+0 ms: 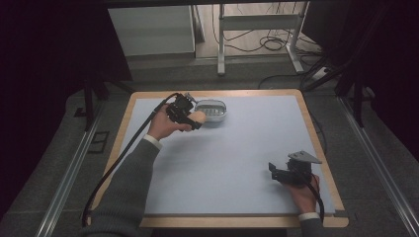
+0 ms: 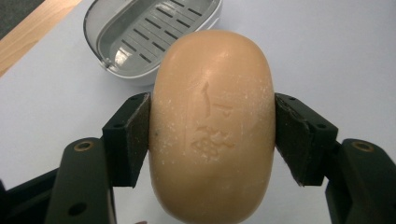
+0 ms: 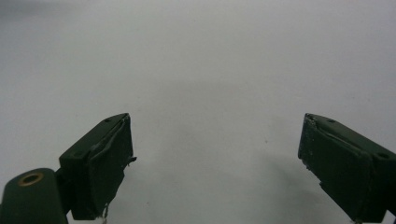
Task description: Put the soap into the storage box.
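The table [image 1: 237, 148], covered by a pale blue mat, occupies the centre of the high view. At the upper centre of that view sits a white slotted soap dish [image 1: 213, 110]. Just left of the dish, the left gripper [image 1: 191, 118] is clamped on a tan oval soap bar [image 2: 212, 126], jaws pressing both sides of the bar. At the lower right, the right gripper [image 1: 274, 172] sits low over the mat with its jaws apart.
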`<action>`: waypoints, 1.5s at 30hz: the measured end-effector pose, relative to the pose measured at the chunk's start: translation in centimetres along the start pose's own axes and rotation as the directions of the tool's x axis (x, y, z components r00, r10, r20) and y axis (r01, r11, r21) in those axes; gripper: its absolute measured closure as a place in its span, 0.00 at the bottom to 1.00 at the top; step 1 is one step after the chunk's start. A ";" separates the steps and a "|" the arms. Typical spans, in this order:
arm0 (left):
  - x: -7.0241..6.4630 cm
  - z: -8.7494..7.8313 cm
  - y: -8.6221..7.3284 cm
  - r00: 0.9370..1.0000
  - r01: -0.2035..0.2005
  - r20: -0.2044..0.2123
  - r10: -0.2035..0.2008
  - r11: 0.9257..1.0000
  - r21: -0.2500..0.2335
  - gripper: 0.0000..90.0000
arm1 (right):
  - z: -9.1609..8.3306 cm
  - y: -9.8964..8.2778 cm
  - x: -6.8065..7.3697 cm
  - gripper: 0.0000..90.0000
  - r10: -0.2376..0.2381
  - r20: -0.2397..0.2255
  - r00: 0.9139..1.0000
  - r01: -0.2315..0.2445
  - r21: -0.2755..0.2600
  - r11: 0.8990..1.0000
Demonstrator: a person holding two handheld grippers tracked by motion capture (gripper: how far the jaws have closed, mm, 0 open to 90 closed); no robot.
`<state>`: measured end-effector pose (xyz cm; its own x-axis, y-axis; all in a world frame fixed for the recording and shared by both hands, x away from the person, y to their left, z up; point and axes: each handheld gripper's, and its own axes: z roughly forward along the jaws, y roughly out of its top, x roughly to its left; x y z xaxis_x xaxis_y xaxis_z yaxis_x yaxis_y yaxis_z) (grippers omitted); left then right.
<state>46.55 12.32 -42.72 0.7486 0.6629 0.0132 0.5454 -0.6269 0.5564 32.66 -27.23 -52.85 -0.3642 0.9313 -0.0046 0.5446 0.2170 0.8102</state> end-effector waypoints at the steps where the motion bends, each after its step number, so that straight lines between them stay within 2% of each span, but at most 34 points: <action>1: 0.1 0.0 0.1 1.000 0.001 -0.001 -0.001 1.000 -0.001 0.36 | 0.0 0.0 0.0 0.11 0.000 0.000 1.000 0.000 0.000 1.000; 21: 1.0 1.3 1.8 1.000 -0.013 -0.005 0.014 1.000 0.025 0.37 | 0.0 0.0 0.0 0.11 0.003 0.001 1.000 -0.003 0.002 1.000; 45: 1.9 2.7 3.6 1.000 -0.020 -0.004 0.020 0.999 0.029 0.37 | -0.1 0.0 -0.1 0.11 0.006 -0.001 1.000 -0.006 -0.003 1.000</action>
<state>51.00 10.20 -42.95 0.7577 0.6520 0.0275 0.5411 -0.6512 0.5321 32.63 -27.32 -52.83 -0.3619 0.9322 0.0005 0.5441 0.2108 0.8121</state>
